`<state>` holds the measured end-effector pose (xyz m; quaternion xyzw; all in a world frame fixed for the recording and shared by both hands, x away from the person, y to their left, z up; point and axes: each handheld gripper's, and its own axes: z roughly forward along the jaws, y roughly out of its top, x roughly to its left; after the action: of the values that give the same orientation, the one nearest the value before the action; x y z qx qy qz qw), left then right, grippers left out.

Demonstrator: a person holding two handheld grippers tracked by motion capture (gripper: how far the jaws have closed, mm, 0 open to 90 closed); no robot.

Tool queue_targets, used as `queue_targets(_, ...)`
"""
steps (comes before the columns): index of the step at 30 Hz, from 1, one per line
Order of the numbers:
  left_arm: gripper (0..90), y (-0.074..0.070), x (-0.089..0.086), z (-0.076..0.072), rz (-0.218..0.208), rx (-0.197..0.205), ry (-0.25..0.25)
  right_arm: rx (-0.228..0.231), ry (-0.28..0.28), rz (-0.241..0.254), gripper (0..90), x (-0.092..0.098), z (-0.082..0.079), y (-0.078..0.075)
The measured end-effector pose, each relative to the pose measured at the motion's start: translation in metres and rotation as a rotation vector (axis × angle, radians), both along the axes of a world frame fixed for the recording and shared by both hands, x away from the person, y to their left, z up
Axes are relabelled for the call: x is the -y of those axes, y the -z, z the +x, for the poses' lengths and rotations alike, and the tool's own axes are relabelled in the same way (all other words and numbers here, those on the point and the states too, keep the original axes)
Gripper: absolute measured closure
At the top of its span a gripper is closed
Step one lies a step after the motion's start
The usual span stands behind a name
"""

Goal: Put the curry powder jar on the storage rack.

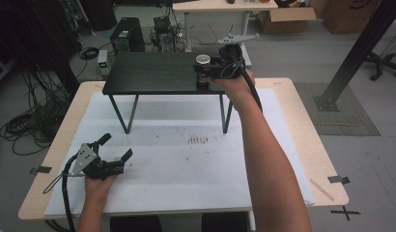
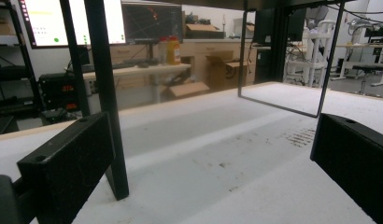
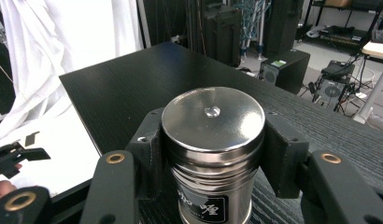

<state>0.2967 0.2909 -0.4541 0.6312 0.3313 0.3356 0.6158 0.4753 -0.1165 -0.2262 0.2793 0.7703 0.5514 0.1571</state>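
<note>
- While clamped on the steel tin (image 1: 203, 69), right gripper (image 1: 209, 71) out at full reach over the black raised shelf (image 1: 152, 72), jaws pressed flat against both sides of the tin just under its lid.
- Tin upright, base down on the shelf near the right-hand end, close to the front edge.
- Seen from the right gripper view: tin (image 3: 213, 149) dead centre between the black jaws, shiny lid (image 3: 213, 119) on top with a small dimple in the middle, dark label with pale lettering low on the body.
- Same view, far left: the other gripper (image 3: 14, 156) small and low, down by the white sheet.
- Right forearm (image 1: 263, 145) stretched diagonally across the table from the bottom edge up to the shelf.
- Left gripper (image 1: 118, 152) down on the near-left part of the white sheet (image 1: 186, 159), resting in the hand (image 1: 100, 181), jaws spread wide with nothing between them.
- From the left gripper view: one jaw either side of the frame, bare sheet (image 2: 217, 158) in the gap, a black shelf leg (image 2: 108, 107) standing just ahead of the left jaw.
- Well apart, the two grippers: one up at the shelf, one down by the table's near edge.
- Dark scuff marks (image 1: 197, 140) on the sheet below the shelf's right legs.
- Cable (image 1: 65, 193) trailing from the left gripper off the table's near edge.
</note>
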Motion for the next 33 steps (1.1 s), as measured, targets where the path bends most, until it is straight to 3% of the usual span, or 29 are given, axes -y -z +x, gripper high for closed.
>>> queue_targets(11, 0.2, 0.0, 0.0001, 0.0001, -0.001, 0.0, 0.0, -0.006, 0.003, 0.013, 47.9, 0.0011, 0.0011, 0.0033)
queue_targets(15, 0.2, 0.0, 0.0, 0.0001, 0.0, 0.0, 0.0, -0.031, 0.013, 0.019, 37.4, 0.0, 0.002, 0.0052)
queue_targets(33, 0.2, 0.0, 0.0002, 0.0001, 0.0, 0.001, -0.001, -0.008, 0.043, 0.014, 27.4, 0.0056, -0.0075, 0.0005)
